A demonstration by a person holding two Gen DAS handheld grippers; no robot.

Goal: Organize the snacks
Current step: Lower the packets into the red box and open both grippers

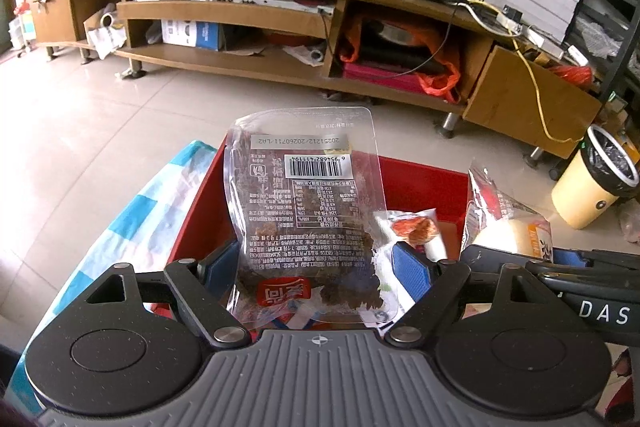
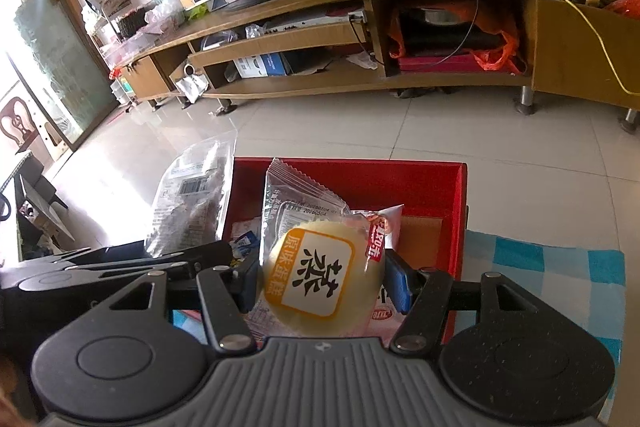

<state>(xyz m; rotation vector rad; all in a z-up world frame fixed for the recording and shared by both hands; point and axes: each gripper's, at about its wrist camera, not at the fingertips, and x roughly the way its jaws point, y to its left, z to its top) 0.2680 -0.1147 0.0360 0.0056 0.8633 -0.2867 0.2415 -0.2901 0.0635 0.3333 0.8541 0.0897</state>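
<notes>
I have both grippers over the open red cardboard box [image 2: 456, 203], which sits on a blue-and-white checked cloth [image 2: 540, 267] on the bench, because that box is where the snacks are being gathered. My left gripper [image 1: 316, 267] holds the clear plastic pouch of dark dried meat [image 1: 304, 211] upright, printed back towards the camera, its lower part between the blue pads; the pads look set against the pouch's two edges, though the film is so clear that I judge rather than see a firm pinch. My right gripper [image 2: 324, 283] is clamped on the round pale steamed cake in its clear wrapper with an orange label [image 2: 320, 279], pads pressing it at 9 and 3 o'clock, soft enough that I want only a light squeeze. In the left wrist view that cake sits at about 3 o'clock from the pouch, just beside it. Lower in the box lies a small white packet with a red-orange picture [image 1: 416, 231], at about 4 o'clock from the pouch. I hold both packs high over the box so each can be lowered into a free spot without crushing what already lies there.
</notes>
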